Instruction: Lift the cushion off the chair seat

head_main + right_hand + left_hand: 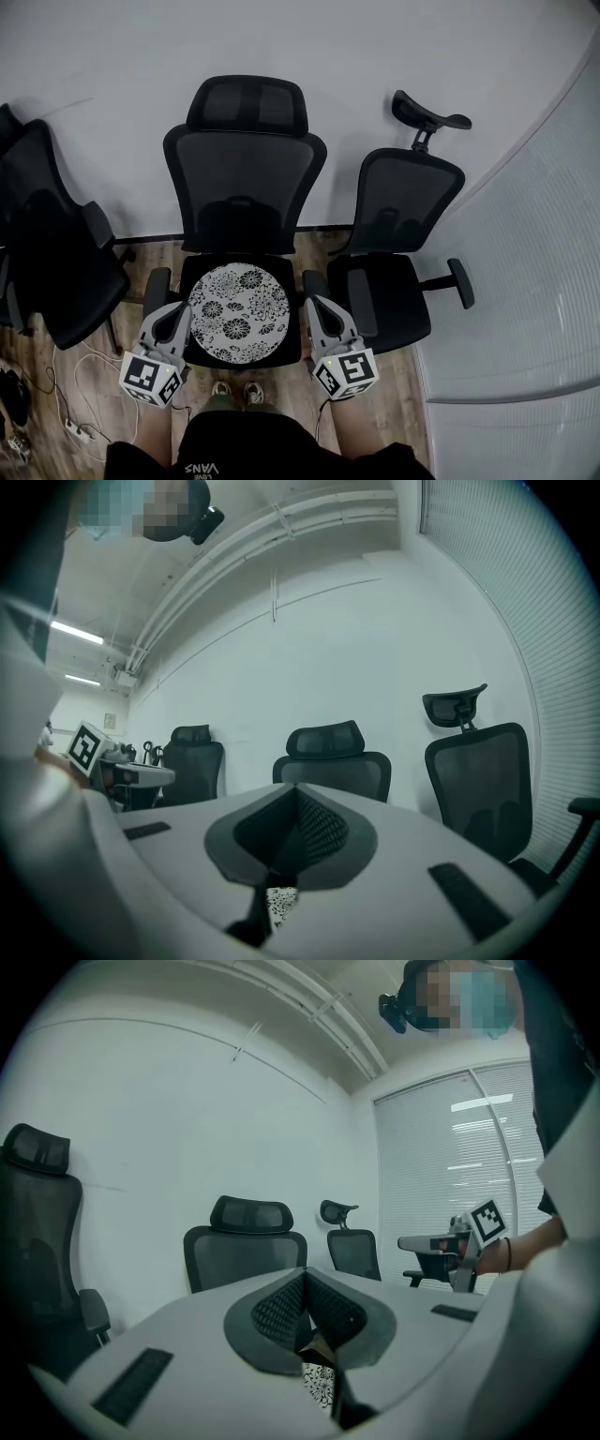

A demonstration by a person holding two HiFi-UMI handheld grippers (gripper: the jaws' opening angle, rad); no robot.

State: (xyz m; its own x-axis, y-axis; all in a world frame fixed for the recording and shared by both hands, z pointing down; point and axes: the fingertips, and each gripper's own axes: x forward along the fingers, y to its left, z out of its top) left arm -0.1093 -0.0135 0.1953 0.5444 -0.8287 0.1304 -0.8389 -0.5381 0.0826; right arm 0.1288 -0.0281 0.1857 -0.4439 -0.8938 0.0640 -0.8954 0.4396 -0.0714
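Cushion (238, 312) lies flat on the seat of the middle chair (246, 178), patterned face up (black-and-white flower print). Outline is round, so no true long axis; in the head view it reads slightly longer front to back, running from the seat's front edge toward the backrest. It covers most of the seat, with a dark margin of seat showing around it. Left gripper (176, 314) sits at the cushion's left edge, right gripper (317, 307) at the seat's right edge; the two flank the cushion, marker cubes toward the person, jaws pointing toward the backrest and roughly level. Contact between either gripper and the cushion cannot be told from the head view. Left gripper view: jaws closed together, nothing between them; a patch of the flower print shows below the jaws. Right gripper view: jaws likewise closed and empty, with the same print visible underneath. Neighbouring black mesh chairs: right chair (403, 202) just beside the middle one, left chair (47, 244) a little apart. Wood floor (141, 258) under all three; cables (75, 412) lie on it at lower left. The person's shoes (234, 389) stand just in front of the seat.
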